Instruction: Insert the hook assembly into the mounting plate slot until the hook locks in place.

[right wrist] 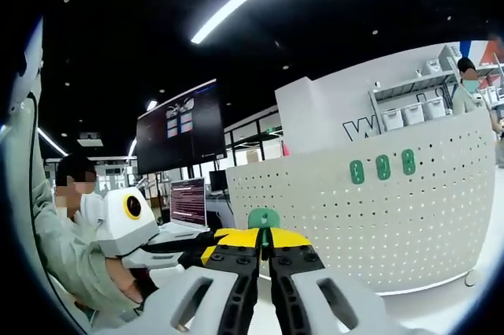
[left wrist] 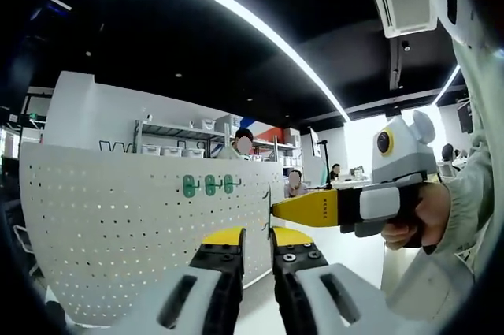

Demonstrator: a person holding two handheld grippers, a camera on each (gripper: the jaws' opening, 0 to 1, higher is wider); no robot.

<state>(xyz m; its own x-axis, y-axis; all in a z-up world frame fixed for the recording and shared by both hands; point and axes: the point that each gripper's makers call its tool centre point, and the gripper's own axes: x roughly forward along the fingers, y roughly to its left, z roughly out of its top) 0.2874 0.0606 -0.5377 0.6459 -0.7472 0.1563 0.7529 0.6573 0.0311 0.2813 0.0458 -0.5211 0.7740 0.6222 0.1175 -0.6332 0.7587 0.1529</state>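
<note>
The pegboard (left wrist: 118,232) stands upright with three green hooks (left wrist: 209,185) already seated in a row near its upper edge. The right gripper (right wrist: 264,250) has its jaws clamped on a fourth green hook (right wrist: 264,219), held well short of the pegboard (right wrist: 409,225), on the side away from the seated row. The left gripper (left wrist: 256,242) hangs before the pegboard with jaws slightly parted, holding nothing. Judgement: insertion not yet begun; approach, slot alignment and locking remain.
</note>
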